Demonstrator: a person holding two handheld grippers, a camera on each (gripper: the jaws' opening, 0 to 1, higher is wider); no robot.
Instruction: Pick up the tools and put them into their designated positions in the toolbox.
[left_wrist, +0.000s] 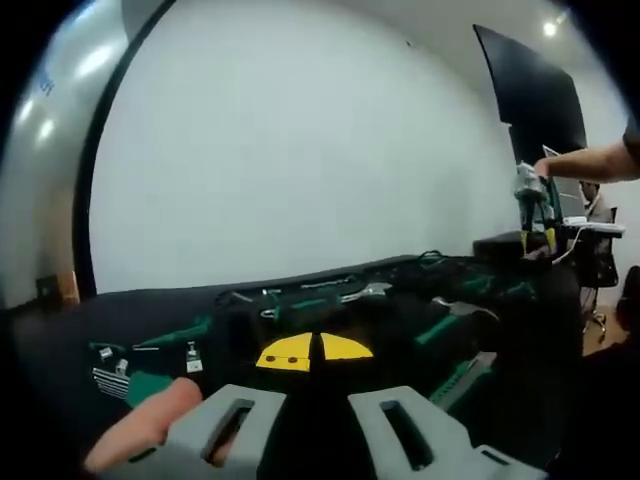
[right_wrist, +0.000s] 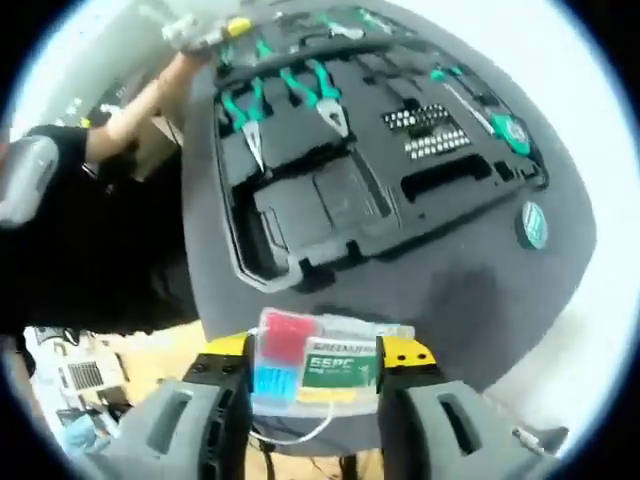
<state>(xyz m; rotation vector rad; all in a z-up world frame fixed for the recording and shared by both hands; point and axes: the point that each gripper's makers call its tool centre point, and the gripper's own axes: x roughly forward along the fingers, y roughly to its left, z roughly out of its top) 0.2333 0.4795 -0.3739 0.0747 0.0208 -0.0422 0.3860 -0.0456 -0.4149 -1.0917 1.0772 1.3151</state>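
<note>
Left gripper view: left gripper (left_wrist: 318, 420) held low at the near edge of the toolbox (left_wrist: 400, 320), jaws spread with nothing between them. A fingertip (left_wrist: 150, 425) shows beside the left jaw. The open toolbox lies on a dark table (left_wrist: 60, 340); green-handled tools sit across it, and a yellow tape measure (left_wrist: 312, 352) sits just ahead of the jaws. Beyond the toolbox's far right end, another person's hand (left_wrist: 560, 165) holds some device.

Right gripper view: right gripper (right_wrist: 312, 395) pinches a clear parts box (right_wrist: 318, 362) with red, blue and yellow contents, held above the toolbox's near edge. Pliers (right_wrist: 325, 100) already sit in their slots; rectangular recesses (right_wrist: 320, 205) near the parts box look vacant.

Judged step: carrying the parts box to its slot. Next: align it over the matching recess, lower, release.
</note>
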